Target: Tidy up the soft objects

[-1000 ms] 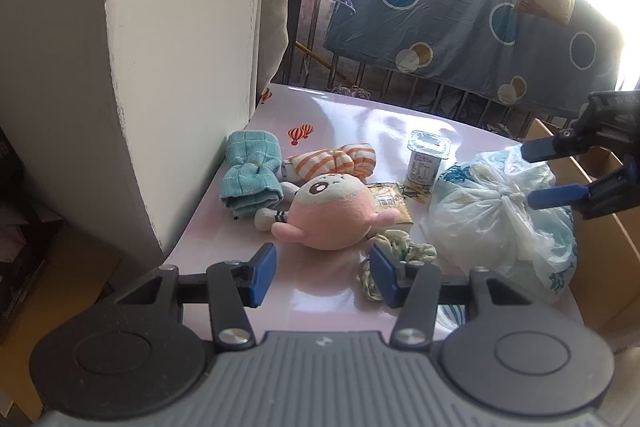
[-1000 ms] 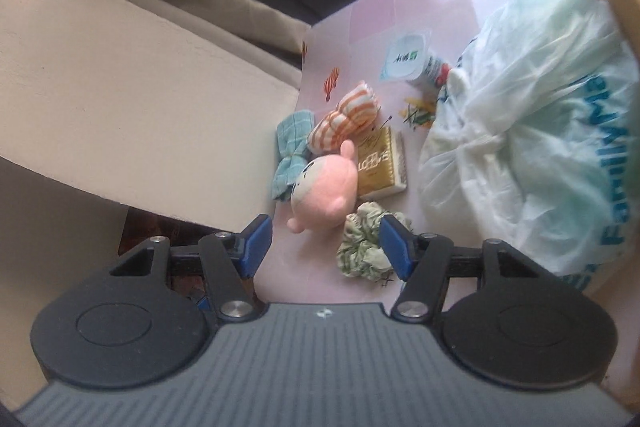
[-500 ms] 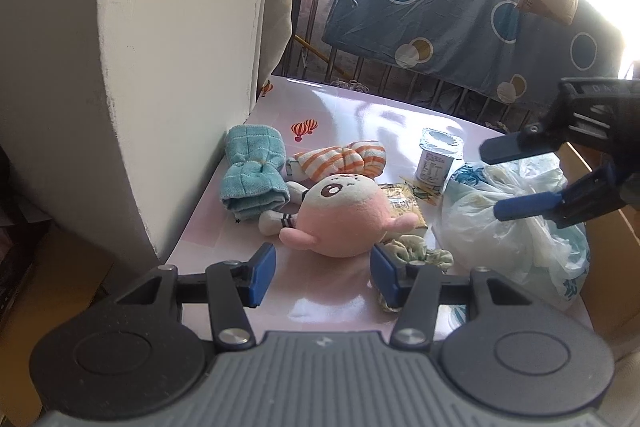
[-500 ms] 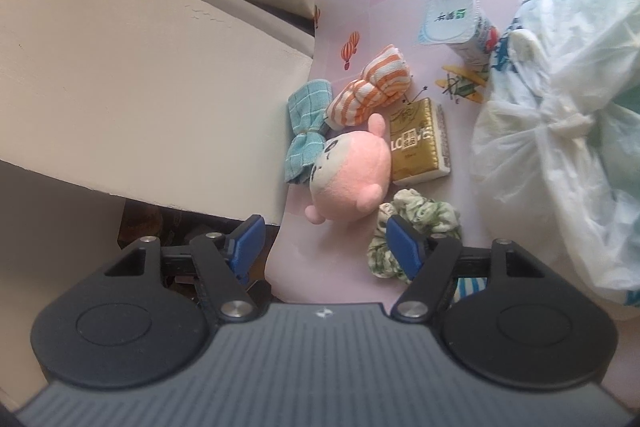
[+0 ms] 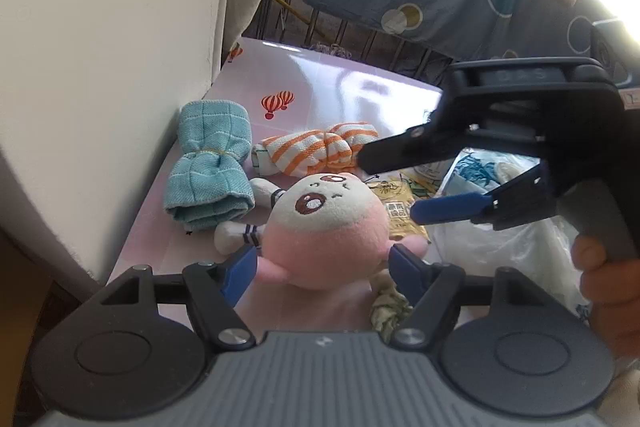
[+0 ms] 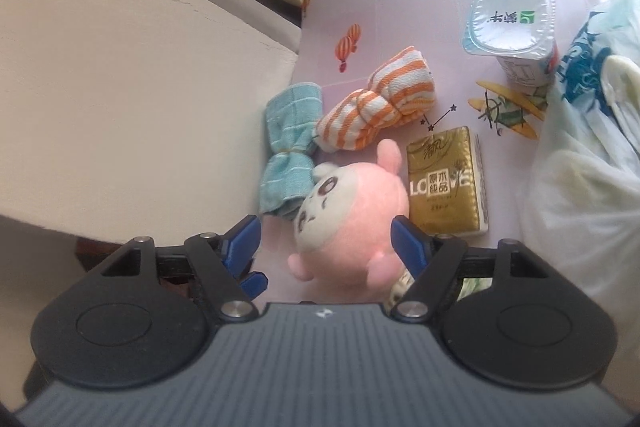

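Pink plush toy [image 5: 326, 227] between left gripper [image 5: 324, 269] jaws, untouched

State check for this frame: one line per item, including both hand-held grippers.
Left hand-held gripper: open, straddling the plush.
Right hand-held gripper: open, above the plush.
Pink plush: lying on the table, ungripped.
Teal towel: rolled, banded.
Striped towel: knotted.
Yogurt cup: upright, sealed.

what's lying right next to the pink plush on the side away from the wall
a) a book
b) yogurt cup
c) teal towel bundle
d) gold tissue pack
d: in the right wrist view the gold tissue pack lies flat beside the pink plush on the side away from the wall, while the teal towel bundle is on the wall side and the yogurt cup stands farther back.
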Available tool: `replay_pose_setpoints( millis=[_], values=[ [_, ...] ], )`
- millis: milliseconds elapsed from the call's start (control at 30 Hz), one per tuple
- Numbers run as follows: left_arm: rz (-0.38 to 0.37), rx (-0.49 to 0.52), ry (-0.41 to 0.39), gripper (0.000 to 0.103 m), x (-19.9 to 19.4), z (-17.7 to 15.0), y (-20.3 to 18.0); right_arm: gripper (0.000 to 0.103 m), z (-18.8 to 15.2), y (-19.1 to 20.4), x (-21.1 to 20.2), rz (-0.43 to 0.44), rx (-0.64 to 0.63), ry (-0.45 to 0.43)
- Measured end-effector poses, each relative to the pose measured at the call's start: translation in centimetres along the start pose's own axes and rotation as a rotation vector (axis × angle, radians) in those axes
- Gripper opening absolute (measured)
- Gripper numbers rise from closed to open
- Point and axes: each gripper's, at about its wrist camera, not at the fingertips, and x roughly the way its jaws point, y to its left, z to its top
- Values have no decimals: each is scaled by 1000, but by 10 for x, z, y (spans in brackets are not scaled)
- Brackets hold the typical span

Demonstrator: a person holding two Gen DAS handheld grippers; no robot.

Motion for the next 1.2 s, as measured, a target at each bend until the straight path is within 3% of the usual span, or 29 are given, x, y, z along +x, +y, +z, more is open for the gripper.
replay_pose_setpoints(
  millis=[200, 300, 467, 533, 567, 633, 733, 833, 933, 1067, 1200],
  values=[
    [-5, -33, 46, 63, 24, 5, -2, 71, -3, -3, 30, -43, -15, 50],
    [29, -23, 22, 58, 21, 7, -7, 64, -6, -5, 28, -51, -15, 45],
    [11, 0, -11, 54, -3, 8, -16, 57, -15, -9, 11, 2, 25, 47],
    [-33, 7, -20, 48, -15, 7, -22, 45, -21, -8, 1, 66, 39, 55],
    [-58, 7, -20, 48, -22, 7, -27, 44, -24, -6, -4, 107, 52, 64],
    [-67, 42, -40, 48, -32, 4, -41, 44, -29, 3, -17, 122, 30, 49],
    [-21, 99, -62, 48, -41, -3, -56, 44, -31, 9, -39, 110, -3, -4],
    [5, 89, -67, 48, -49, -11, -53, 45, -28, -2, -62, 107, 16, -42],
    [28, 60, -76, 58, -58, -17, -40, 49, -27, -15, -80, 96, 32, -54],
    [37, 25, -53, 68, -57, -19, -22, 57, -28, -21, -77, 88, 46, -48],
    [16, 4, -2, 73, -38, -14, -11, 62, -24, -10, -42, 78, 47, -4]
  ],
)
